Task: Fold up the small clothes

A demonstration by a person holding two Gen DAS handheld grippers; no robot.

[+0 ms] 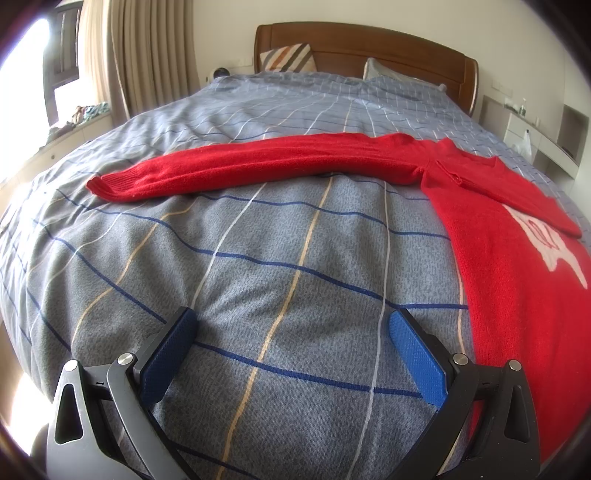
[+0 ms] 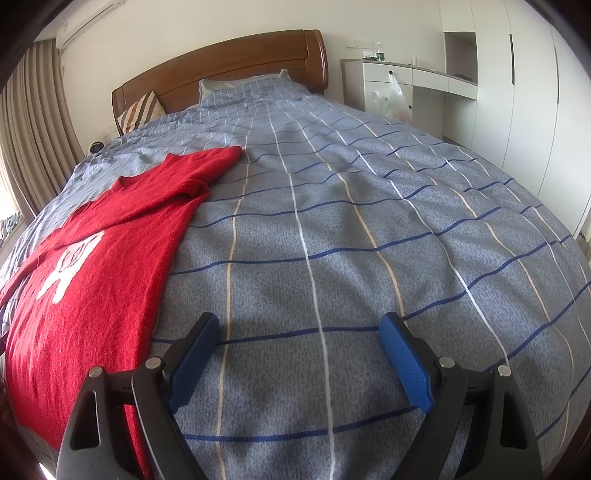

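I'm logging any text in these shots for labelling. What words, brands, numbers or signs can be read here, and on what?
None can be read.
Red sweater: a white motif on the front, a shape rather than legible letters.
Air conditioner: any marking too small to read.
Bottles on the white desk: labels too small and blurred.
Left gripper and right gripper: no markings visible.

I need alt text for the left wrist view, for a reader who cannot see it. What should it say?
A red sweater lies flat on a grey-blue checked bedspread, one long sleeve stretched out to the left. In the foreground the open left claw hovers over bare bedspread, holding nothing. A wooden headboard stands behind.
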